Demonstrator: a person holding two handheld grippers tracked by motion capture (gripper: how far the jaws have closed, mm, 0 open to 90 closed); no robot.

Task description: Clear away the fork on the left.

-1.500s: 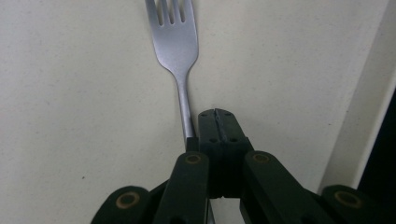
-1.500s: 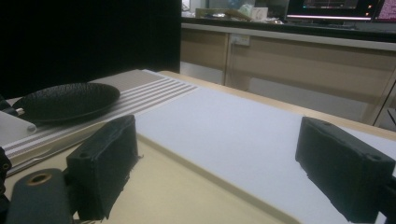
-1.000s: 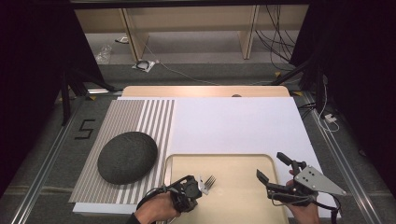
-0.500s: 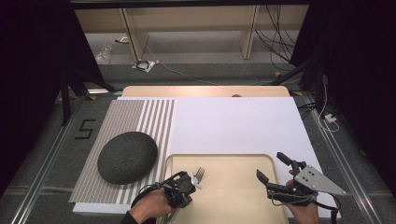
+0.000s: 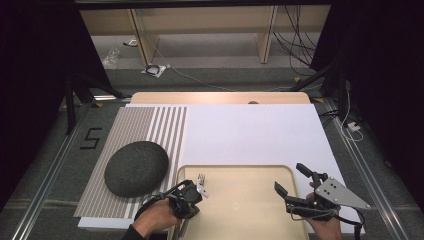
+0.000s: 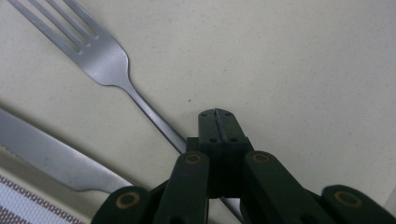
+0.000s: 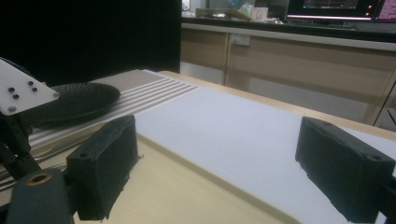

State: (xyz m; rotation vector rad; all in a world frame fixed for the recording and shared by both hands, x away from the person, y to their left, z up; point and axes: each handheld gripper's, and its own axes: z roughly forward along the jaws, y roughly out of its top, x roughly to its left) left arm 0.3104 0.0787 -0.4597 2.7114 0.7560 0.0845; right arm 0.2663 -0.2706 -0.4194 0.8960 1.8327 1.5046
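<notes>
A steel fork lies flat on a pale beige tray, its handle clamped between the fully closed jaws of the left gripper. In the left gripper view we see the pads pressed together w/ just a thin seam between them, the handle running under the tips & out again at the bottom edge. The tines fan away from the fingers toward the upper left of that view; the neck & bowl sit just ahead of the tips.

The fork looks brushed & dull grey, four tines, a slim straight handle. In the high view its head shows pale at the tray's near-left part, just beyond the left gripper, tines pointing toward the far side of the table.

Beside the fork lies a knife, apart from it at the blade end, its handle end hidden by the gripper body. Past the knife we see the tray's rim & a striped mat.

Farther out, a dark round woven disc rests on the striped mat, left of the tray. A white sheet covers the table beyond.

At the tray's right edge the right gripper is held w/ jaws spread wide, nothing between them; in its own view its pads stand well apart above the tray.
</notes>
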